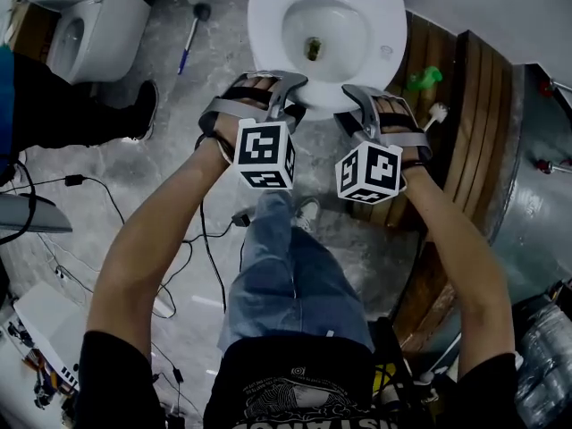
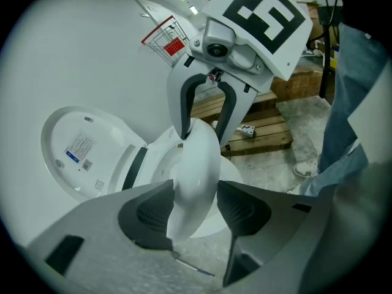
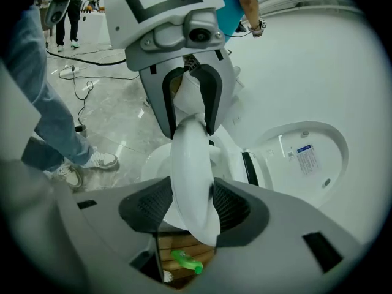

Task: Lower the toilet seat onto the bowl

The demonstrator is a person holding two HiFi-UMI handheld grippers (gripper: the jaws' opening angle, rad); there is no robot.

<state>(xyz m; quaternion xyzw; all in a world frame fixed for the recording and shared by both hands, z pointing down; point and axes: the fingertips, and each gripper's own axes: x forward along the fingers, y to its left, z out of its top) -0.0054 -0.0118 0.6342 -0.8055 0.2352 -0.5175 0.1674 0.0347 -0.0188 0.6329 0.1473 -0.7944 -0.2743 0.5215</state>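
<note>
Toilet stands at 12 o'clock from the person, on a grey stone floor [image 1: 161,177].

Toilet seat [image 1: 264,34]: glossy white ring, smooth and rounded at the rim, no marks. It lies over the bowl [image 1: 326,29], hinge end at 12 o'clock, front edge at 6 o'clock. Edge-on it reads as a thick curved band [image 2: 196,176] with bowl rim showing beneath. Whether the front edge touches the bowl, I cannot tell.

Lid [image 2: 86,152] is tipped back against the white wall, with a printed label on its inner face.

Left hand-held gripper [image 2: 195,210] is at the seat's 7 o'clock. Its jaws stand wide apart with the rim between them; the rim lies against one pad, and a sliver of gap shows at the other.

Right hand-held gripper [image 3: 193,207] is at 5 o'clock. The rim fills its gap, and both pads look pressed on it.

Each carries a marker cube [image 1: 265,155] at the wrist end.

A green bottle [image 1: 425,79] lies on wooden slats [image 1: 465,150], at 4 o'clock of the bowl. A second toilet [image 1: 85,29] sits at 9 o'clock, well apart.
</note>
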